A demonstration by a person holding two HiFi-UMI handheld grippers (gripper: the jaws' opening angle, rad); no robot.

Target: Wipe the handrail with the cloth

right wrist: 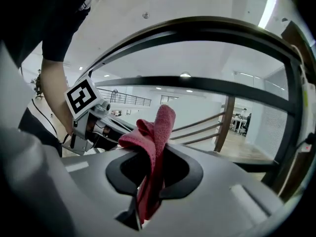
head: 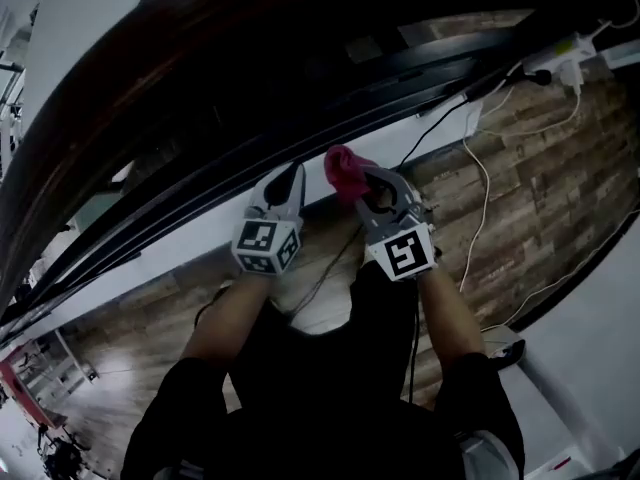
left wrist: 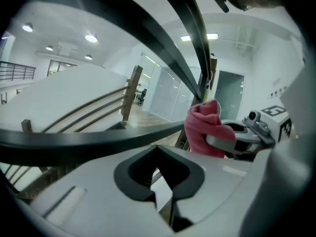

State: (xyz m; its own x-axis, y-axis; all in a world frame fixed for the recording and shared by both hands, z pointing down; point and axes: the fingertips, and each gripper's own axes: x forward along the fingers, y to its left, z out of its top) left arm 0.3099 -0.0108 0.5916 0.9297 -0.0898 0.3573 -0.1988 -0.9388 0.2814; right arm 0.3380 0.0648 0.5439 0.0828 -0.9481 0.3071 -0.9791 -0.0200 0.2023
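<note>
Right gripper [right wrist: 142, 201] is clamped on the pink cloth [right wrist: 157, 125] — fabric pinched in the seam between the jaws, with a folded wad sticking up past them. Left gripper [left wrist: 159, 194] has its jaws closed together with nothing in them. It sits just beside the right one, and both are aimed at the railing. The cloth wad is right at the lower dark bars [head: 300, 143]; can't tell if it touches them. The broad dark handrail [head: 150, 78] arcs above those bars. Beyond the railing is a wood-plank floor [head: 540, 198] — white cables [head: 483, 183] trail across it from a power strip [head: 560, 53] by the wall.
</note>
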